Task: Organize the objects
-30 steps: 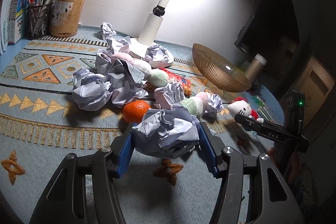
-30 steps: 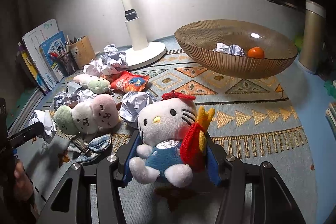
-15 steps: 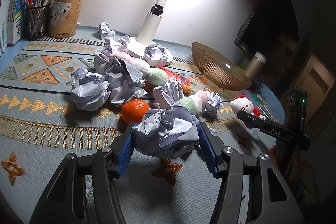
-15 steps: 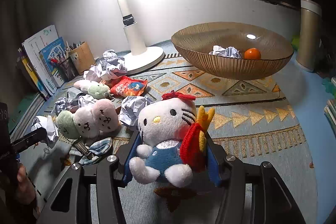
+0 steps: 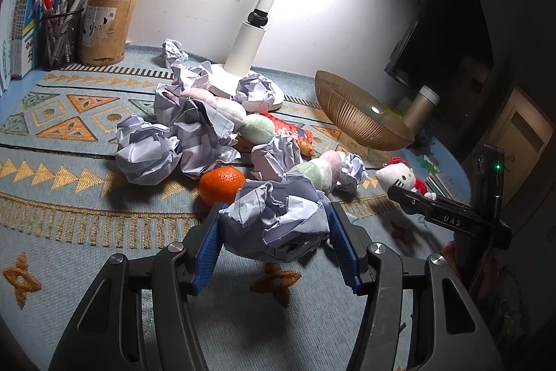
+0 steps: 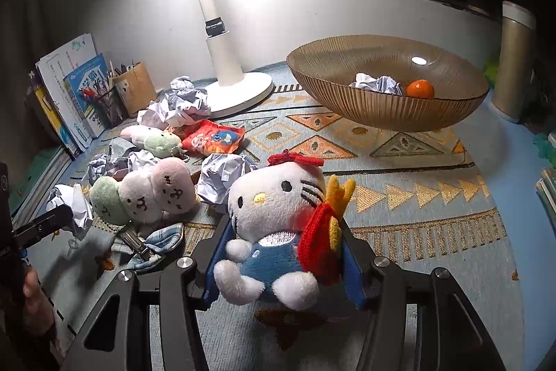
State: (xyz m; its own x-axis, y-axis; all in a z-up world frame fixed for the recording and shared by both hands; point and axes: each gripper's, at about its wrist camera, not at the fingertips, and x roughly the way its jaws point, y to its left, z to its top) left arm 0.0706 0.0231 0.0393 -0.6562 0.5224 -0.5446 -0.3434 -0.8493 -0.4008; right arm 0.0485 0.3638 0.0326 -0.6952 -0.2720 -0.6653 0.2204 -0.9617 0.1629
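Observation:
My left gripper (image 5: 276, 233) is shut on a crumpled paper ball (image 5: 278, 218) and holds it above the patterned mat. My right gripper (image 6: 283, 249) is shut on a Hello Kitty plush (image 6: 278, 225) with a red bow and blue overalls, also held off the mat; the plush also shows at the right of the left wrist view (image 5: 399, 178). A ribbed amber glass bowl (image 6: 382, 106) stands ahead of the right gripper and holds a paper ball (image 6: 377, 82) and an orange (image 6: 420, 89). A loose orange (image 5: 222, 185) lies just beyond the left gripper.
Several paper balls (image 5: 146, 155), two long pastel plush toys (image 6: 146, 190), a red snack packet (image 6: 213, 141) and a small blue pouch (image 6: 153, 242) lie in a heap. A white lamp base (image 6: 236, 86), pen holders (image 5: 104, 26), books (image 5: 21, 19) and a gold flask (image 6: 514, 58) line the back.
Both grippers have risen slightly with their loads still held. The right gripper has drifted a little away from the bowl; the heap on the mat has not moved.

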